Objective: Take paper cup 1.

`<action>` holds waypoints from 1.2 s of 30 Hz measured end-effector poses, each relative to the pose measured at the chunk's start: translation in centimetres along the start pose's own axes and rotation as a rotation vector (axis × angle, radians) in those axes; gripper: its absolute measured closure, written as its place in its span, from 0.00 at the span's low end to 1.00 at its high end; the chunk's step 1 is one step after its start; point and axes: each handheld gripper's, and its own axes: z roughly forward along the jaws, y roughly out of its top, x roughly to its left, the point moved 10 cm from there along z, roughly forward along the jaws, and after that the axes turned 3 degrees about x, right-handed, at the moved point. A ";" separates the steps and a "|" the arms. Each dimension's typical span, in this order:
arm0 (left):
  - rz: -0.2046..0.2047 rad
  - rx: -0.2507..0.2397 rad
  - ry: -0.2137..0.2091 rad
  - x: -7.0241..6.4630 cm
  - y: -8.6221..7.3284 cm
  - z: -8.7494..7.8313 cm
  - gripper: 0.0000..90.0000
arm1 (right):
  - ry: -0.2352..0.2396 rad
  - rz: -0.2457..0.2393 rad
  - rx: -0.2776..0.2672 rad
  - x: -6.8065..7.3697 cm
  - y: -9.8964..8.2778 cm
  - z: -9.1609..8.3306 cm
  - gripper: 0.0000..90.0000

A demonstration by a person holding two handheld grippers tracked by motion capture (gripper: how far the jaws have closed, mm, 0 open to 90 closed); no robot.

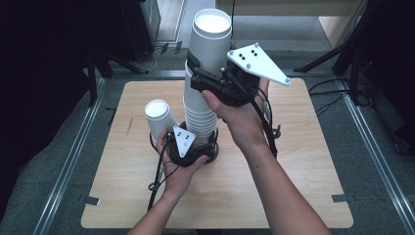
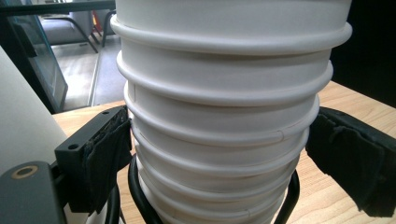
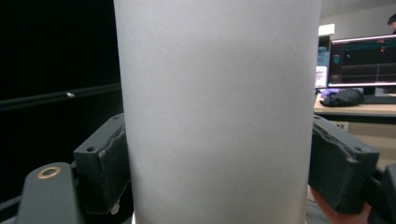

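A tall stack of white paper cups stands in a black ring stand on the wooden table. My left gripper is shut on the lower stack; its pads press on the rims from both sides. My right gripper is shut on the top cup, which is raised partly out of the stack. In the right gripper view the cup's plain wall sits between the pads. A single white cup stands just left of the stack.
Metal rails run along both sides of the table. Dark stand legs and cables lie on the floor behind it. A desk with a monitor shows far off in the right gripper view.
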 end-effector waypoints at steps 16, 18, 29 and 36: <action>0.005 0.002 0.000 0.0 0.0 -0.1 0.09 | -0.044 0.027 -0.062 -2.1 2.2 -1.9 0.19; 0.004 0.004 0.000 0.0 0.0 -0.1 0.09 | -0.056 0.028 -0.067 -2.9 2.1 -2.4 0.19; 0.001 0.003 0.002 0.0 0.0 -0.1 0.09 | -0.109 0.018 -0.071 -5.8 1.4 -4.4 0.19; -0.003 0.002 0.003 0.0 0.0 -0.1 0.09 | -0.168 -0.014 -0.062 -7.8 -0.6 -5.5 0.19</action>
